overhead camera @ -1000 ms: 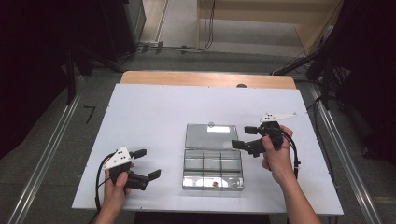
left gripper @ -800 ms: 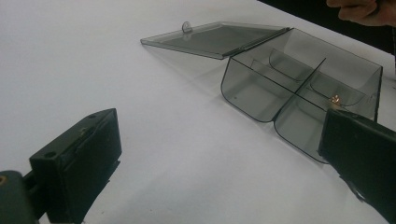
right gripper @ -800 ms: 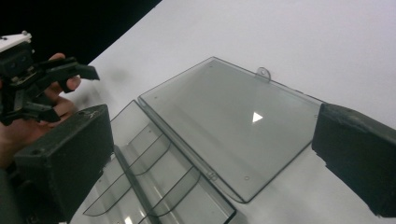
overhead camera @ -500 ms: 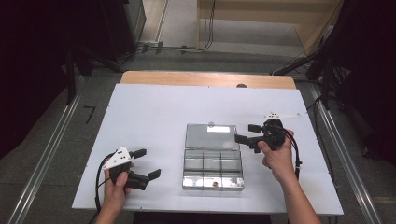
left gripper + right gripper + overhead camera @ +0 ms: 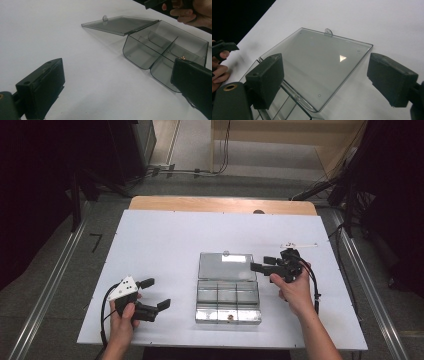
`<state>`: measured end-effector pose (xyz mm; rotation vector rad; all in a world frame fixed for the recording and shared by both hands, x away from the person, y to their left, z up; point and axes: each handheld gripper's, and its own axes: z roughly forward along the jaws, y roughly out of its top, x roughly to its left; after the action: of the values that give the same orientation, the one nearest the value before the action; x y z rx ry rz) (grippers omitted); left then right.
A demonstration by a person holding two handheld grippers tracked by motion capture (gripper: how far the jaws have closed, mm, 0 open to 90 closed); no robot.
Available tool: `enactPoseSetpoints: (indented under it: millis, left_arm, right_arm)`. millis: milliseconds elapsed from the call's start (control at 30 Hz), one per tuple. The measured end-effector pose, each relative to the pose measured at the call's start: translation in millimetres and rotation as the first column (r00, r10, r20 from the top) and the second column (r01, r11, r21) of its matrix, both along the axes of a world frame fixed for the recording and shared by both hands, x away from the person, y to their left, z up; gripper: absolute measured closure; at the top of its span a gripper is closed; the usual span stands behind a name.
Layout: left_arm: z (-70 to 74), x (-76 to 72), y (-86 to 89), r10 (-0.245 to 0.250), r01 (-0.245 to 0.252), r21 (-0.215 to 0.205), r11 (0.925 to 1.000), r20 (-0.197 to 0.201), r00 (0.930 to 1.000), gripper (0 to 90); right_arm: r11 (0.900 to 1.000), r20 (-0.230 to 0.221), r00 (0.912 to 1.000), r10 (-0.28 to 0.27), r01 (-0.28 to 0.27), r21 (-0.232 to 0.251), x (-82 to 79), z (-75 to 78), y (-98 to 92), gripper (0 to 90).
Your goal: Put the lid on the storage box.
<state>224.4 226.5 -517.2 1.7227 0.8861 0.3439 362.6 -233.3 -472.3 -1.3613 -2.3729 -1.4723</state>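
A wide white rectangular table [image 5: 165, 245] carries everything, its far edge backed by a strip of pale wood [image 5: 220, 204]. Near the middle of the table's near edge sits a clear smoky plastic compartment box [image 5: 228, 301], its hinged flat lid [image 5: 227, 266] thrown fully open and lying flat on the table toward the far edge, a small round tab on its free edge. The box is split by dividers into several cells; a tiny brownish item [image 5: 183, 58] lies in one cell by the near wall. Near the near left corner, the left gripper [image 5: 154, 294] is released, jaws wide apart, aimed at the box. By the lid's right side, the right gripper [image 5: 264, 263] is likewise released, jaws spread above the lid. No legible writing shows.
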Motion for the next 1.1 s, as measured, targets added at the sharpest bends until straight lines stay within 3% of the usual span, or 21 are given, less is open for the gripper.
enactPoseSetpoints:
  millis: [100, 200, 333, 500, 800, 1100]
  left_arm:
    - [1.1, 0.2, -0.7, 0.028, -0.028, 0.009, 0.9996, -0.001, 0.9996, 0.0]
    - [2.2, 0.9, -2.5, 0.029, -0.029, 0.004, 0.9996, -0.002, 0.9996, 0.0]
    - [4.2, 1.6, -6.5, 0.026, -0.026, 0.000, 0.9997, -0.002, 0.9997, 0.0]
    - [9.2, 1.2, -7.6, 0.026, -0.026, -0.019, 0.9995, 0.004, 0.9997, 0.0]
    - [20.2, 6.4, -18.4, 0.020, -0.020, -0.045, 0.9988, -0.004, 0.9998, 0.0]
    - [28.5, 15.9, -35.1, -0.010, 0.009, -0.036, 0.9993, -0.007, 0.9999, 0.0]
  right_arm:
    - [1.000, -0.028, 0.9996, -0.002, 0.002, 0.012, 1.9, -3.7, 0.1, 24.8]
    - [1.000, -0.050, 0.9987, -0.003, 0.005, 0.027, 3.8, -7.0, 1.3, 26.4]
    - [1.000, -0.076, 0.9970, -0.018, 0.018, 0.000, 6.6, -13.1, 3.3, 28.5]
    - [0.999, -0.100, 0.9942, -0.041, 0.041, 0.002, 9.3, -22.2, 1.9, 31.6]
    - [1.000, -0.142, 0.9898, -0.014, 0.016, 0.007, 8.3, -29.9, 5.6, 34.0]
    - [1.000, -0.174, 0.9847, -0.010, 0.012, 0.011, 7.7, -34.9, 7.0, 41.0]
